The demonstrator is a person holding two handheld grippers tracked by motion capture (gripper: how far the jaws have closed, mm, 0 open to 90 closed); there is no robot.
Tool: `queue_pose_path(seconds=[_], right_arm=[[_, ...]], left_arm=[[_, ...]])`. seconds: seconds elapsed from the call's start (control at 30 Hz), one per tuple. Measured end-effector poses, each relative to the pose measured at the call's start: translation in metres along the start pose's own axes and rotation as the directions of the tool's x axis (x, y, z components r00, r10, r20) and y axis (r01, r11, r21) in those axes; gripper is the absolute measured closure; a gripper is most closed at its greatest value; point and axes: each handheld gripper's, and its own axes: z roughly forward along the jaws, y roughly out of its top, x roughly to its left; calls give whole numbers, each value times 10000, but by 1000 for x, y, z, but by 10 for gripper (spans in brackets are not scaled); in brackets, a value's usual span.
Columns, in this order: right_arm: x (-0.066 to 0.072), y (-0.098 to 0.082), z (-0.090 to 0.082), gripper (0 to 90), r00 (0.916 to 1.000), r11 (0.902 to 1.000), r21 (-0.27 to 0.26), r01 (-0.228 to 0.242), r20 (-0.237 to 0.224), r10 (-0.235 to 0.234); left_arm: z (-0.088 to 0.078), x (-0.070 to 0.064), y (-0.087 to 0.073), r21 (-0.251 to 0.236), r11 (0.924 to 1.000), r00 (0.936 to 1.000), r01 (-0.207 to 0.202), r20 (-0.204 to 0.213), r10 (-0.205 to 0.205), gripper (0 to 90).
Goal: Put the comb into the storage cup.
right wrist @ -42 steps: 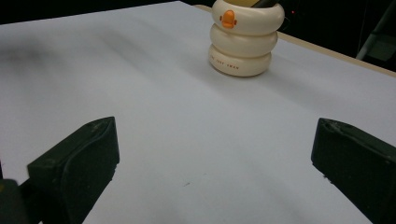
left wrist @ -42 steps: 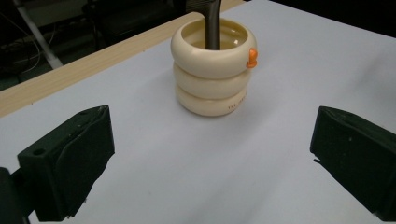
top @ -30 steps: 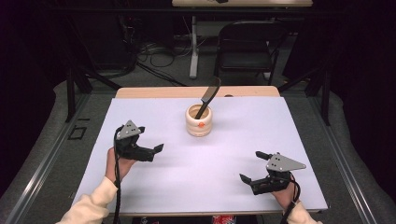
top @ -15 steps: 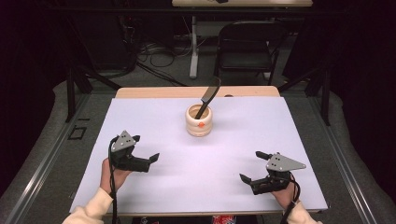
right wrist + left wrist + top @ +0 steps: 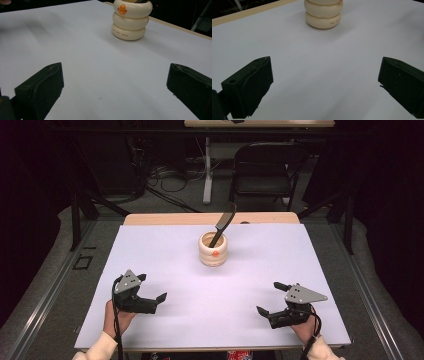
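Holder: a cream ribbed holder (image 5: 213, 249), shaped like three stacked rings, stands upright on the far middle of the white table (image 5: 210, 295), near the back edge.
Holder to grippers: well apart from both, ahead of them and between their lines; nothing touches it.
Left gripper (image 5: 150, 290): held low over the near left of the table, jaws spread wide with nothing between them; in the left gripper view the holder sits ahead, slightly left of centre.
Right gripper (image 5: 268, 298): low over the near right, jaws also wide apart and empty; in the right gripper view the holder stands ahead, a little right of centre, its orange mark (image 5: 122, 9) facing the camera.
Contents: a black spatula (image 5: 223, 223) stands in the holder, handle down, leaning up and to the right past the rim.
Lettering: small red print runs along the holder's bottom ring, too small to read.
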Motion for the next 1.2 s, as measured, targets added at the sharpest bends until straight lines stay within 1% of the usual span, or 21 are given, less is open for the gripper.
queue_pose_path(seconds=[0.27, 0.53, 0.6, 0.7, 0.83, 0.97, 1.03, 1.13, 1.2], right_arm=[[0, 0, 0, 5, 10000, 10000, -13, -12, 1, 12], [0, 0, 0, 5, 10000, 10000, 17, -25, -13, 25], [0, 0, 0, 4, 10000, 10000, 39, -27, -4, 27], [0, 0, 0, 5, 10000, 10000, 25, -28, -2, 28], [0, 0, 0, 4, 10000, 10000, 48, -42, -3, 42], [0, 0, 0, 4, 10000, 10000, 41, -25, -9, 25], [0, 0, 0, 4, 10000, 10000, 43, -39, -1, 39], [0, -1, 0, 4, 10000, 10000, 74, -33, -9, 33], [0, -1, 0, 4, 10000, 10000, 83, -43, -19, 43]], left_arm=[[-7, -2, -7, -64, 9999, 9998, 106, -137, -107, 0], [-10, -2, -17, -58, 9996, 9993, 286, -244, -287, 0], [-10, -2, -19, -24, 9997, 9992, 242, -318, -243, 0], [-11, -2, -22, -68, 9995, 9988, 297, -392, -300, 0], [-13, -1, -25, -85, 9997, 9984, 226, -521, -230, 0], [-13, -3, -31, 19, 9999, 9982, 137, -587, -136, 0], [-14, -5, -33, 149, 9999, 9976, -29, -693, 39, 0], [-14, -7, -36, 241, 9996, 9973, -119, -722, 136, 0], [-12, -9, -38, 373, 9989, 9964, -286, -782, 314, 0]])
